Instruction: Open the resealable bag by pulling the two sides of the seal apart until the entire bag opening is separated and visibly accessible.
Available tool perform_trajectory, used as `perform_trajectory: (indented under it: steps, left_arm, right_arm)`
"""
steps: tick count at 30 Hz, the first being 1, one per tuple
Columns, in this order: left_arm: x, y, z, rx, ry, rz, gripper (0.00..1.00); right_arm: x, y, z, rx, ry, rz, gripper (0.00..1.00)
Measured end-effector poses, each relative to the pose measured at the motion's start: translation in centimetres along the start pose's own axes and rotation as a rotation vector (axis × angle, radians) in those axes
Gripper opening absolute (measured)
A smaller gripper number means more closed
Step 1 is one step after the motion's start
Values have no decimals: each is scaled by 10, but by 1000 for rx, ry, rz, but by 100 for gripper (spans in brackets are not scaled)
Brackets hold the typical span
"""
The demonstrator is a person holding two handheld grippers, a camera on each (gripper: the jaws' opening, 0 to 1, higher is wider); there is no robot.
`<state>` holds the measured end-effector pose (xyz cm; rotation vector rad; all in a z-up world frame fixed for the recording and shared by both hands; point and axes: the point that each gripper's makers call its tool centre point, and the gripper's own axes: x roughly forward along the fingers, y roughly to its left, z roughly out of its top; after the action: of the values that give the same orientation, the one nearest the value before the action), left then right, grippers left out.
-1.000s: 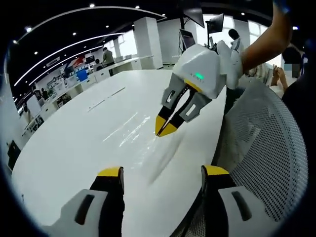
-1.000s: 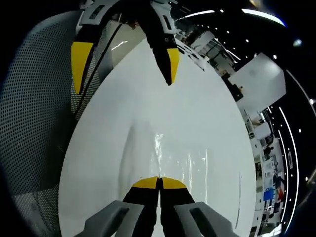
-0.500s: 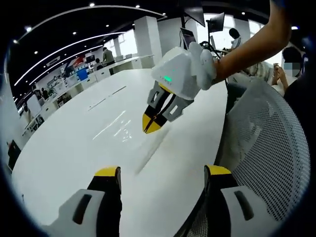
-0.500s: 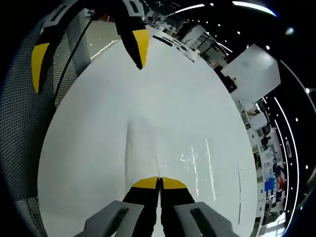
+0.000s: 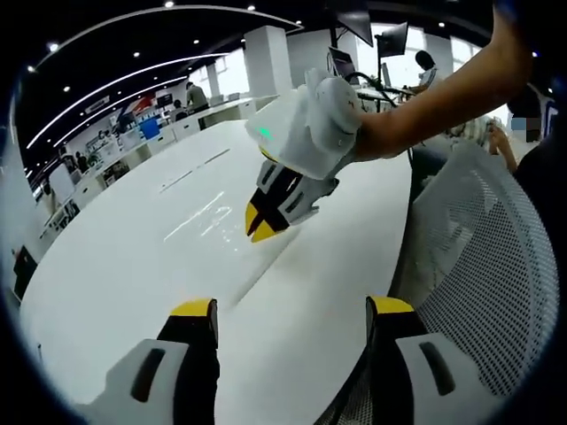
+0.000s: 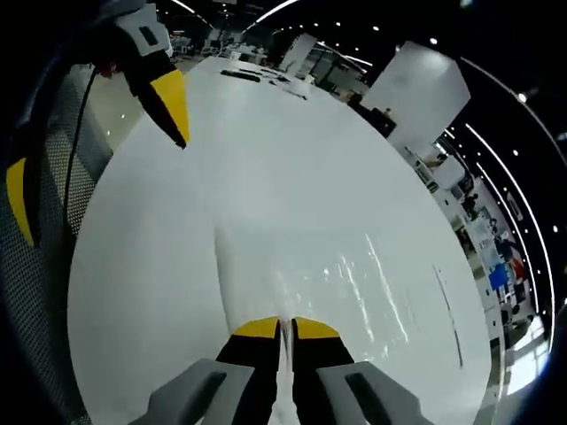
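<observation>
The left gripper (image 5: 288, 323), jaws spread wide and empty, hangs over the white table's (image 5: 115, 266) near edge beside a mesh chair (image 5: 483, 266). The right gripper (image 6: 281, 326) is clenched on the clear resealable bag (image 6: 257, 274), which lies on the table, long axis running away from those jaws; its outline is hard to make out.

right gripper (image 5: 262, 232): white housing | green light | 2 yellow-tipped black jaws

The right hand-held gripper (image 5: 264, 221), pinching the clear bag (image 6: 345, 283), has lifted farther from the left hand-held gripper (image 5: 288, 310).
</observation>
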<state>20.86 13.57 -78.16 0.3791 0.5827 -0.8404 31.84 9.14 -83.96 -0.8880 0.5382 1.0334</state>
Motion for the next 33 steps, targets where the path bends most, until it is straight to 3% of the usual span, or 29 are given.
perform_trajectory:
  steps: [7, 15, 26, 33]
  left_arm:
    - [-1, 0, -1, -20, -2, -6, 66]
    - [-2, 0, -1, -24, 4, -2, 67]
    - [0, 0, -1, -25, 7, 3, 68]
    - [-2, 14, 4, -65, -17, 33, 70]
  right_arm:
    - [7, -6, -1, 116, -15, 10, 1]
    - [1, 3, -6, 360, -48, 45, 9]
    - [-15, 9, -9, 438, -69, 57, 27]
    - [-28, 14, -20, 486, -50, 52, 33]
